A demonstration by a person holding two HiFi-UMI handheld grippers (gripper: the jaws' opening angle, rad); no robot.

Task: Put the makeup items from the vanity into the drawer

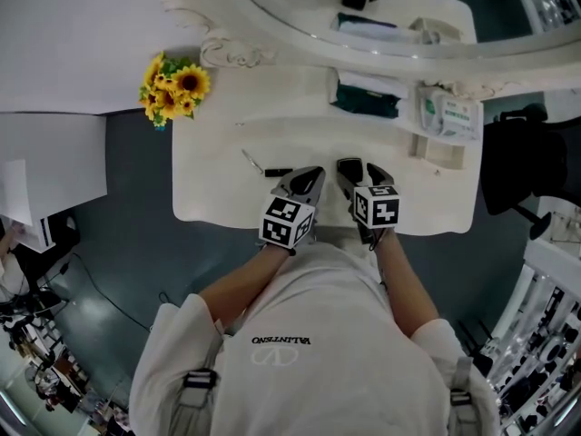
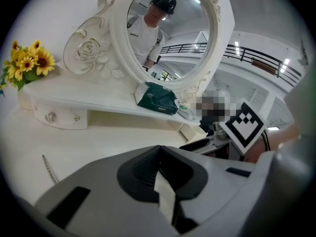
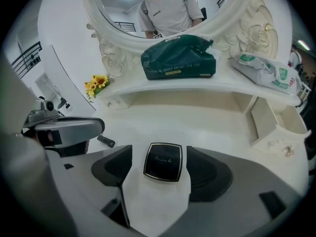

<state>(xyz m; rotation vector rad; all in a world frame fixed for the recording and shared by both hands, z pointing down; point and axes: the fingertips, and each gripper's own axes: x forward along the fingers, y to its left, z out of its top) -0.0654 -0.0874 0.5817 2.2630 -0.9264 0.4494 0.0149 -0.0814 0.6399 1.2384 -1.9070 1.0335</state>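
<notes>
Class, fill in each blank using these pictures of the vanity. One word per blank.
1. The right claw is ___, with a compact on the vanity between its jaws.
2. The compact is ___ in colour.
3. In the head view, the sunflowers stand at the vanity's ___ end.
4. The green pack lies in front of the ___.
Missing words: open; black; left; mirror.

1. Well off to the left of your left hand-held gripper [image 1: 307, 178] you have sunflowers [image 1: 174, 89].
2. Ahead of your right hand-held gripper [image 1: 361, 171] lies a green pack [image 1: 366, 98].
3. Right of that pack sits a white pack [image 1: 449, 116].
</notes>
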